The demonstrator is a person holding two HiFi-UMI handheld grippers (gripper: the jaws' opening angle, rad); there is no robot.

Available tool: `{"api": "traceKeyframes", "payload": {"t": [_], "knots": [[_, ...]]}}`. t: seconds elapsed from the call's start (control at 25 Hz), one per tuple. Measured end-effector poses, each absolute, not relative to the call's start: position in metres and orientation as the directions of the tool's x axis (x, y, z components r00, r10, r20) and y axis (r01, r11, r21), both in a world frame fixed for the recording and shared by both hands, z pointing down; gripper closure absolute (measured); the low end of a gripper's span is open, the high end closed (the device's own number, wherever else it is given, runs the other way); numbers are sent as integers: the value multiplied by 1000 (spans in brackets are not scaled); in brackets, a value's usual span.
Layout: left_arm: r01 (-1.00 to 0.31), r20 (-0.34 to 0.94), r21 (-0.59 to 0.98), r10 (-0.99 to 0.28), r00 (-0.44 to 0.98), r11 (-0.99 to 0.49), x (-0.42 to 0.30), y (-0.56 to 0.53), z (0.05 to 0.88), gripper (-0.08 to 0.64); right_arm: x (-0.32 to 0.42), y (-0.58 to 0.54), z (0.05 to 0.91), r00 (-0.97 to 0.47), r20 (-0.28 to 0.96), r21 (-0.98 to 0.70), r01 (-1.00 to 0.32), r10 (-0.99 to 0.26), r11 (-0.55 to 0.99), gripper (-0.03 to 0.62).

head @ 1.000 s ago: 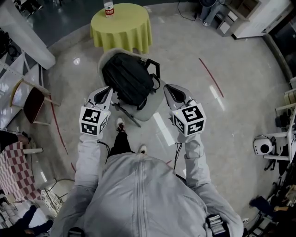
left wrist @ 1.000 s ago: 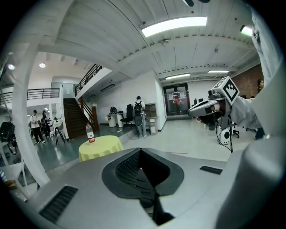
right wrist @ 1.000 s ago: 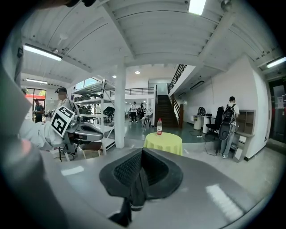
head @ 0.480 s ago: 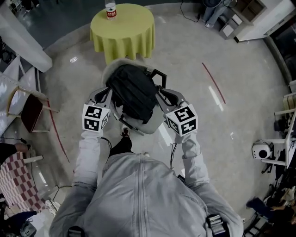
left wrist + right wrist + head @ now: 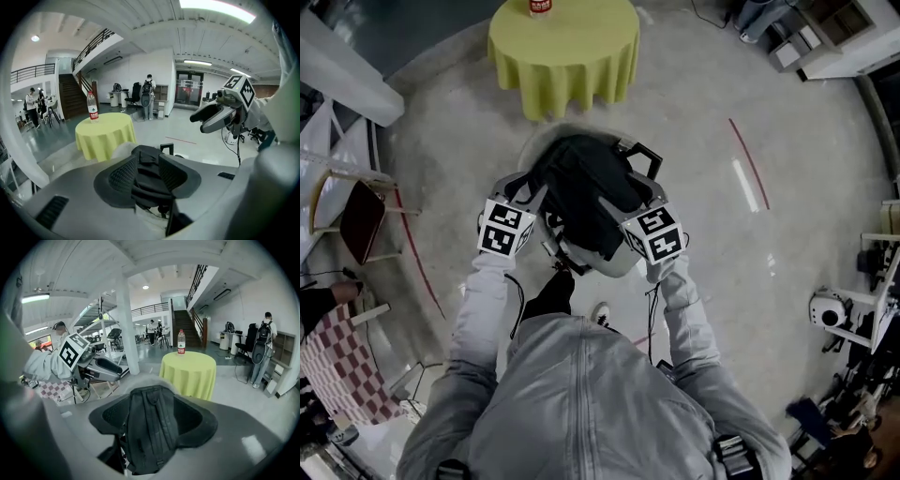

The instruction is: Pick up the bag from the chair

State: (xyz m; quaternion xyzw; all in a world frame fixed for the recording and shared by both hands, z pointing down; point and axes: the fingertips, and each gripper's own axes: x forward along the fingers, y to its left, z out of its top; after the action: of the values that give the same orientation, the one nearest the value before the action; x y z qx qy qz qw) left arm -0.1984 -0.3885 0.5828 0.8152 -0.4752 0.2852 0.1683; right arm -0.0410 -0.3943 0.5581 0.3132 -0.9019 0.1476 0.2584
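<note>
The black bag [image 5: 586,192] lies on the chair [image 5: 614,269] and hides most of the seat. The left gripper [image 5: 532,190] is at its 9 o'clock and the right gripper [image 5: 614,204] at 4. Both have just been opening, jaws apart with bag fabric between them, unclamped. At 12 o'clock stands a yellow table [image 5: 567,47]. The frame cuts off its bottle [image 5: 540,6].

Both tongs, the left gripper [image 5: 528,190] and the right gripper [image 5: 614,204], are pale grey with dark textured pads [image 5: 123,174]. Behind each jaw pair sits a white cube [image 5: 506,228] with black square markers. Thin black cables [image 5: 651,314] trail back along light grey jacket sleeves [image 5: 483,309].
</note>
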Motion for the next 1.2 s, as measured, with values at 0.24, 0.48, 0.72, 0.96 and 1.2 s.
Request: {"api": "traceKeyframes", "payload": {"t": [0.24,0.48,0.72,0.96,1.2], "knots": [[-843,747,33,-547,377,-537,-203,-413,644,365,-75,-428,630,-669,628,-168,-614,-397,771,232],[-833,772,110,-481,415,-542,-205,-431,680,344,-103,-444,696,-659,686,-206,-582,-308,787,176],[-803,797,174,-398,455,-569,-199,-432,701,318,-110,-453,755,-573,770,-161,-603,-283,781,176],[-783,858,119,-334,391,-610,-200,-431,716,318,-120,-454,779,-561,776,-152,-610,-288,778,176],[-779,876,118,-304,374,-616,-199,-428,721,362,-124,-448,783,-581,787,-209,-570,-210,795,252]]}}
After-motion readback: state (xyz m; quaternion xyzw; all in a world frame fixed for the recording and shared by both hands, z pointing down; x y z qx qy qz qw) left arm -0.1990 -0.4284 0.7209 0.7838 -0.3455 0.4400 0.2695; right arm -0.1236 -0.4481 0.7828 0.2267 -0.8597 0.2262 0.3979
